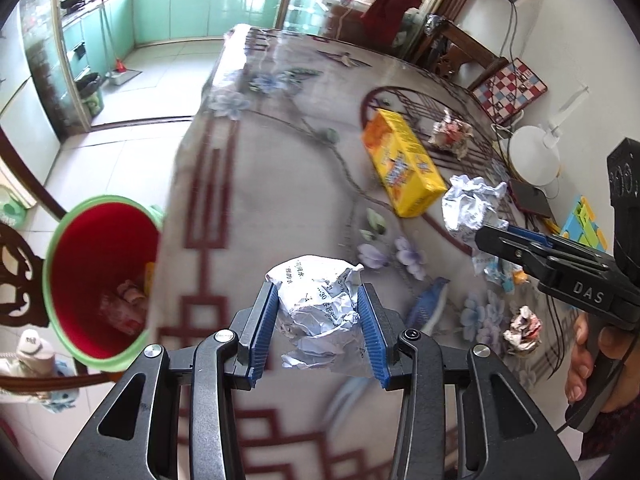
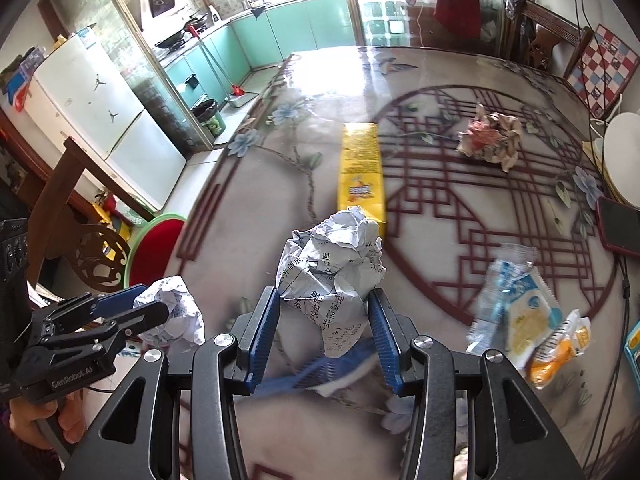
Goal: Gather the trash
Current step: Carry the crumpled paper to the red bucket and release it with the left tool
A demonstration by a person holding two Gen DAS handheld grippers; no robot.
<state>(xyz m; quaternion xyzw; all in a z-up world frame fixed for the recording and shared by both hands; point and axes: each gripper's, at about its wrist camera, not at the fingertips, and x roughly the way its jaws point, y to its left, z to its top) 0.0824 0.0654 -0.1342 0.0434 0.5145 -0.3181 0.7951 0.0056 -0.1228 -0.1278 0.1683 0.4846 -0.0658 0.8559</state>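
Note:
My left gripper point(image 1: 318, 314) is shut on a crumpled white paper ball point(image 1: 320, 312) and holds it above the table near its left edge. My right gripper point(image 2: 324, 326) is shut on a second crumpled paper ball point(image 2: 332, 272), also held above the table. Each gripper shows in the other view: the right one point(image 1: 486, 232) with its paper point(image 1: 468, 208), the left one point(image 2: 148, 308) with its paper point(image 2: 172, 316). A red bin with a green rim point(image 1: 100, 280) stands on the floor left of the table and holds some trash; its rim also shows in the right wrist view point(image 2: 160, 240).
On the patterned table point(image 1: 280, 200) lie a yellow box point(image 1: 404, 164), a crumpled floral wrapper point(image 2: 490, 140), another small wad point(image 1: 522, 328), snack packets point(image 2: 528, 316) and a phone point(image 2: 618, 228). A white lamp base point(image 1: 534, 156) stands at the right. Dark wooden chairs point(image 2: 80, 232) stand by the bin.

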